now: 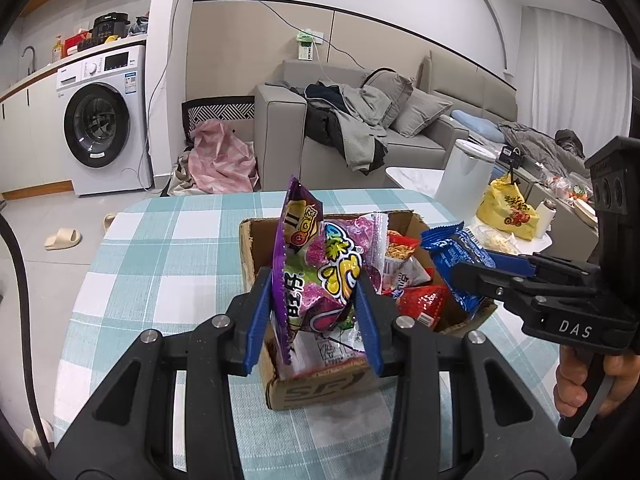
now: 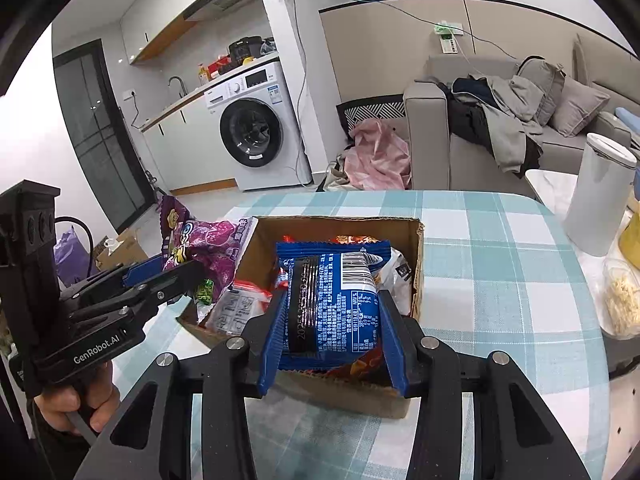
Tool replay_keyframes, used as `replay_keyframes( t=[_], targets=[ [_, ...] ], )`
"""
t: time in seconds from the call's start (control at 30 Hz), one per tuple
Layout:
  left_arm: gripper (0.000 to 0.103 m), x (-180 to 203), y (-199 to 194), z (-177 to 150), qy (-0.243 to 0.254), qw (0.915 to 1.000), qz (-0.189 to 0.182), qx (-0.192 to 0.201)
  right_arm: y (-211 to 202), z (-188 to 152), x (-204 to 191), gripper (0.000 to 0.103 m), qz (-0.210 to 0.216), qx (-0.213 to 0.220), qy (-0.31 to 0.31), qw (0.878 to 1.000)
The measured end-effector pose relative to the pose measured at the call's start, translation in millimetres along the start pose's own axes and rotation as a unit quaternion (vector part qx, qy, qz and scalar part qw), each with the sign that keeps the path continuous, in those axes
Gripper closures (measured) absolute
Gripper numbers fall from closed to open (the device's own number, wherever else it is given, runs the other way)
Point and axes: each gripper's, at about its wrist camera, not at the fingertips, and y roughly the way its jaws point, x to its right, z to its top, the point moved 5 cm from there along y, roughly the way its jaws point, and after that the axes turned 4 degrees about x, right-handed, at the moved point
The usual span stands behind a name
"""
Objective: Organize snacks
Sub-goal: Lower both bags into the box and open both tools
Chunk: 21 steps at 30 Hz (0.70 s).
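Observation:
An open cardboard box (image 1: 249, 248) stands on the checked table and holds several red and white snack packets (image 1: 420, 300). My left gripper (image 1: 316, 312) is shut on a purple candy bag (image 1: 320, 276), held over the box's near left part. My right gripper (image 2: 332, 320) is shut on a blue snack packet (image 2: 332, 300), held over the box (image 2: 416, 272). The blue packet (image 1: 456, 256) and right gripper (image 1: 472, 276) also show at the right of the left wrist view. The purple bag (image 2: 200, 248) and left gripper (image 2: 168, 276) show at the left of the right wrist view.
The table has a teal checked cloth (image 1: 168, 248). A white cylindrical bin (image 2: 600, 196) stands off its far right. A yellow bag (image 1: 508, 208) and other items lie on a low table to the right. A grey sofa (image 1: 360, 132) and washing machine (image 1: 100, 120) stand behind.

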Motion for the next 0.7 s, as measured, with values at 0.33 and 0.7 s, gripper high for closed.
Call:
replay_keyframes(
  t=[0.33, 0.7],
  targets=[
    [0.066, 8, 31, -6, 0.006, 0.9998, 0.011, -0.012, 23, 1, 14, 0.059, -0.002, -0.015, 0.024, 1.0],
    [0.066, 19, 63, -8, 0.026, 0.9992, 0.026, -0.017, 51, 6, 18, 0.059, 0.0, -0.024, 0.039, 0.999]
  ],
)
